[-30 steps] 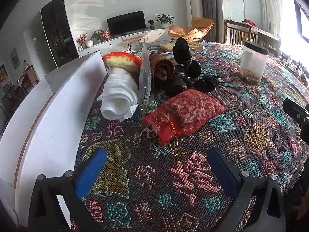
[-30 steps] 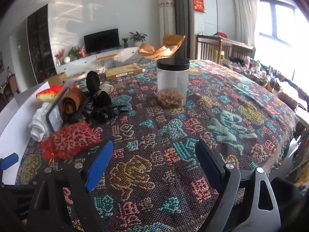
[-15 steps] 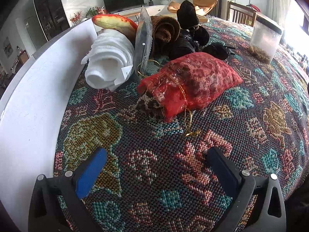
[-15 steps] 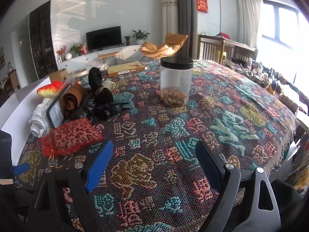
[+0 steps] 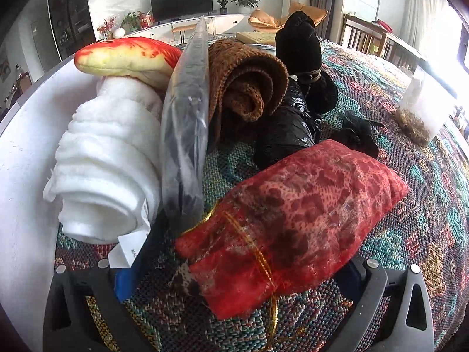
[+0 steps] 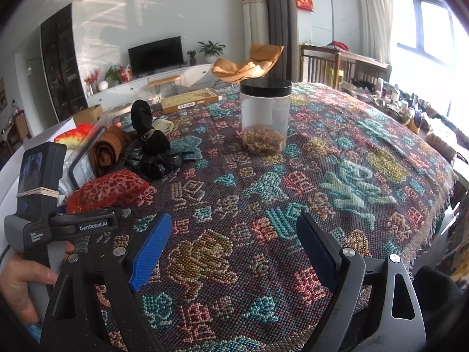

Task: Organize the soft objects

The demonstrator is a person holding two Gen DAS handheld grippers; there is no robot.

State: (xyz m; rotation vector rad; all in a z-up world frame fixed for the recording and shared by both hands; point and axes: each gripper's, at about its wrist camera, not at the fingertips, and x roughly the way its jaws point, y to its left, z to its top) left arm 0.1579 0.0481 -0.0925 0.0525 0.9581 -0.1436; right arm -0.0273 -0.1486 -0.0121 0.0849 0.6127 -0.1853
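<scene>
From my right camera I see my right gripper [image 6: 234, 246] hanging wide open over the patterned tablecloth [image 6: 337, 176]. At left, my left gripper [image 6: 85, 226] sits beside the red pouch [image 6: 111, 187]. A lidded plastic jar [image 6: 265, 117] stands beyond.

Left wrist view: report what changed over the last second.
The left tongs advanced toward the pile until the red mesh pouch lay between their open fingers; nothing is gripped yet. The right tongs stayed open above the tablecloth, and the pouch, white roll and jar kept their places.
</scene>
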